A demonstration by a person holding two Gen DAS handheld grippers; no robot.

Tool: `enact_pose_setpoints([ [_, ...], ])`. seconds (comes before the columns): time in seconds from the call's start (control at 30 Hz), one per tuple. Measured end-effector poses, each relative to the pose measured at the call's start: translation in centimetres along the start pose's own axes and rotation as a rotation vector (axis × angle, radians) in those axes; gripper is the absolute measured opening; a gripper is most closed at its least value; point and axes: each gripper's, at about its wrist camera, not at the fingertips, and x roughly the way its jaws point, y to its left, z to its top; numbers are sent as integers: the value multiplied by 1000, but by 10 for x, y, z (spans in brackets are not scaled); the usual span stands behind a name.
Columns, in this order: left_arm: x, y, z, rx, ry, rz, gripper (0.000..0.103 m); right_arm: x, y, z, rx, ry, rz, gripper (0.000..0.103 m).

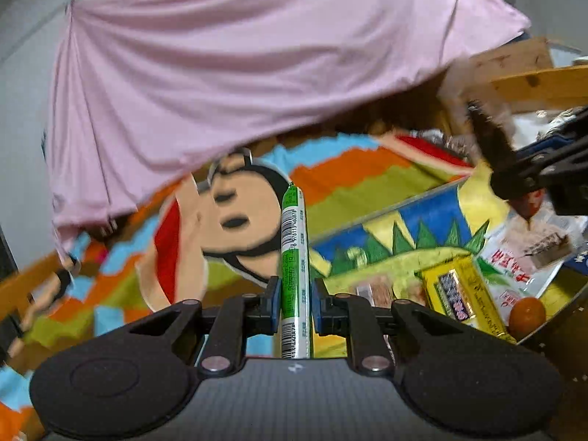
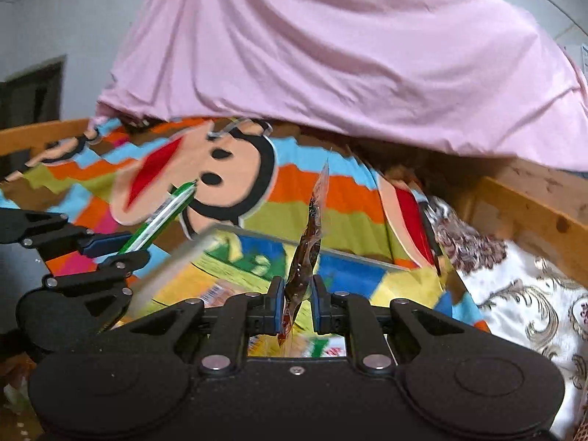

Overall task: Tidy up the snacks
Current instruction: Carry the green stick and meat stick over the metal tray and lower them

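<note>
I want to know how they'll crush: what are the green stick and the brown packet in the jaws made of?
Green stick: seemingly glossy foil or plastic film, shiny silver streak beside printed barcode. Brown packet: seemingly thin clear plastic film, see-through crinkled edges around dark contents.

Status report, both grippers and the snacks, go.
Left gripper shut on green-and-white snack stick. Right gripper shut on clear brown snack packet. More snacks in the picture-lined tray below. Nothing blocking.
</note>
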Motion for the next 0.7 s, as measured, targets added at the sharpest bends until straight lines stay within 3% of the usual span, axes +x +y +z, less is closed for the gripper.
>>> enact_pose_setpoints([
  [0.07, 12, -1, -3, -42, 35, -28, 18, 12, 0, -4, -10, 33, -24, 16],
  [0.23, 24, -9, -7, -38, 59, -67, 18, 33, -2, -15, -16, 108, -69, 16],
  [0.53, 24, -29, -12, 98, 2, -55, 18, 52, -2, -23, 3, 160, -95, 16],
  [0.7, 26, -32, -11, 116, -2, -61, 18, 60, -4, -25, 39, 178, -86, 16],
])
